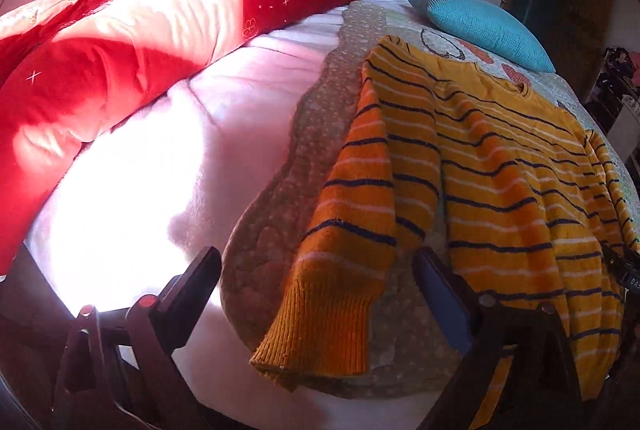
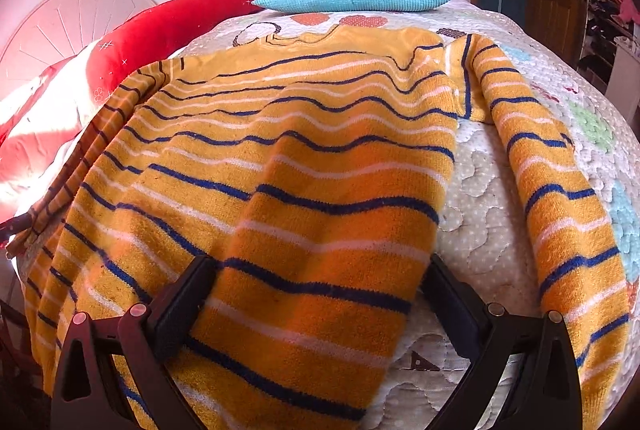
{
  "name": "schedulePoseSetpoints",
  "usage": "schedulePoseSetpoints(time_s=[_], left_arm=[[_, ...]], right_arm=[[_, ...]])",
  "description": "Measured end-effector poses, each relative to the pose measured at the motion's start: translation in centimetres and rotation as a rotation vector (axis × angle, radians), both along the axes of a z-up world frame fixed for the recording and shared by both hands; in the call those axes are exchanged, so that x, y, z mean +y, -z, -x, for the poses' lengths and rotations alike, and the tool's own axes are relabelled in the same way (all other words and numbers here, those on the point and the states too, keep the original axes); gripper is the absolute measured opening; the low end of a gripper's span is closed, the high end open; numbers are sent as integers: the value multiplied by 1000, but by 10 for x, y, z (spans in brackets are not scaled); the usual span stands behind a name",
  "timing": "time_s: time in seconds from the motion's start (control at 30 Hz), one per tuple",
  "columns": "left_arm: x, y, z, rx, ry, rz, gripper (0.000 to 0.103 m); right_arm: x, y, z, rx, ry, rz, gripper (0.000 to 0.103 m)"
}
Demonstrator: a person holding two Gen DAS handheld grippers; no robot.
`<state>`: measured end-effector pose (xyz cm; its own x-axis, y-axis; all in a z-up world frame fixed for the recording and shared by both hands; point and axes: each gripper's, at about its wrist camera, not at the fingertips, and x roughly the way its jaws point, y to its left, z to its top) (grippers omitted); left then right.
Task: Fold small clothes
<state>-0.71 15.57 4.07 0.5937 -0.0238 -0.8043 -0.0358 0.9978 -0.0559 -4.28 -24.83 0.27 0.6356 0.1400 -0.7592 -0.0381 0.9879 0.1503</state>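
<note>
Yellow-orange knitted sweater with navy and white stripes lies spread on the quilted bedspread, sleeves extended. Left gripper jaws stand wide around the ribbed cuff. Right gripper jaws stand wide astride the hem.

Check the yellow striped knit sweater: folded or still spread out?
Spread, not folded. The yellow striped knit sweater lies open on the patterned quilt, both sleeves out to the sides, none tucked over its body.
</note>
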Motion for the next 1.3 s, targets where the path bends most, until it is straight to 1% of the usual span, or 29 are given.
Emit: schedulePoseSetpoints(time_s=[0.03, 0.07, 0.1, 0.13, 0.17, 0.23, 0.3, 0.37, 0.43, 0.5, 0.57, 0.63, 0.7, 0.77, 0.83, 0.9, 0.97, 1.03, 1.07, 1.13, 1.2, 1.27, 1.3], left_arm=[[1, 6, -6, 30, 9, 5, 50], [3, 12, -12, 58, 10, 15, 36], [8, 15, -17, 68, 7, 37, 24], [15, 14, -20, 62, 0, 70, 21], [25, 11, -22, 54, -16, 105, 15], [51, 4, -27, 35, -76, 177, 13], [86, -2, -35, 16, -156, 253, 13], [125, -6, -42, 0, -235, 304, 12], [157, -9, -49, -10, -309, 296, 12], [181, -11, -57, -5, -350, 302, 12], [188, -14, -60, -6, -354, 318, 12], [182, -21, -63, -10, -339, 288, 12], [166, -31, -61, -20, -299, 277, 12], [145, -43, -62, -30, -241, 300, 12], [117, -57, -66, -41, -169, 330, 12], [78, -74, -73, -51, -84, 341, 12], [32, -91, -82, -58, 8, 364, 12], [-19, -108, -92, -59, 102, 389, 12], [-47, -115, -97, -61, 151, 392, 12], [-106, -127, -104, -66, 251, 383, 12], [-165, -130, -109, -55, 338, 367, 12], [-219, -122, -113, -18, 409, 374, 12], [-243, -115, -117, 8, 433, 374, 16]], right_arm=[[1, 0, 0, -1, 1, 5, 103], [2, 0, 0, -2, 1, 11, 103], [2, 0, 1, -3, 2, 15, 103], [2, 0, 1, -4, 3, 18, 103], [2, 0, 1, -6, 3, 18, 103], [2, 1, 2, -11, 4, 16, 103], [3, 1, 3, -15, 6, 16, 103], [3, 1, 3, -16, 8, 21, 103], [4, 1, 3, -13, 10, 32, 103], [5, 1, 2, -10, 11, 42, 103], [5, 1, 2, -12, 11, 42, 103], [3, 1, 2, -14, 11, 37, 103], [3, 1, 2, -17, 11, 34, 103], [2, 1, 2, -19, 10, 29, 103], [1, 1, 3, -23, 11, 17, 103], [-1, 1, 4, -28, 10, 0, 103], [-4, -2, 5, -29, 6, -22, 103], [-10, -10, 12, -16, 12, -72, 102], [-14, -17, 19, -31, 25, -117, 100], [-29, -34, 41, -93, 61, -231, 101], [-44, -46, 60, -109, 89, -276, 101], [-60, -54, 78, -138, 113, -292, 101], [-68, -57, 86, -146, 127, -286, 101]])
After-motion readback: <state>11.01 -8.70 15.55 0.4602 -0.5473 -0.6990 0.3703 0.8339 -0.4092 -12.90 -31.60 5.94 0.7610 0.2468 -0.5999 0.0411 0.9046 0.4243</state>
